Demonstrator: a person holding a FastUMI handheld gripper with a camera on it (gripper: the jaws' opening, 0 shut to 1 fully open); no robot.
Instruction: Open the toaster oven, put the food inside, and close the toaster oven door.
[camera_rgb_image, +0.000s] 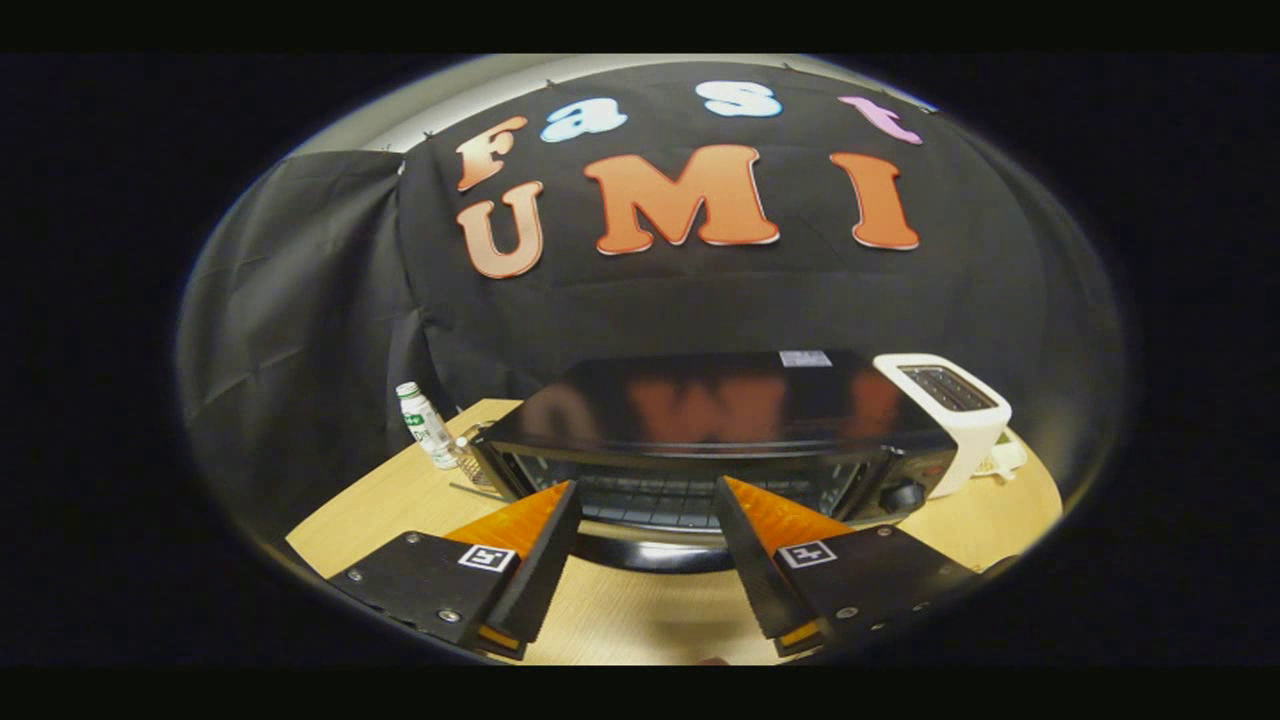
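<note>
A black toaster oven (720, 405) stands on a wooden table (400, 510), just ahead of my fingers. Its door seems folded down toward me, and its dark handle edge (650, 552) lies low between my two fingers. Wire rack bars (645, 503) show behind that edge. A control knob (903, 495) sits on the oven's right front. My gripper (646, 487) is open and holds nothing, with its fingertips level with the oven's front and wide apart.
A small plastic bottle (425, 425) stands at the oven's left rear corner. A white slot toaster (955, 410) sits close against the oven's right side. Black cloth walls close the booth behind and to the left.
</note>
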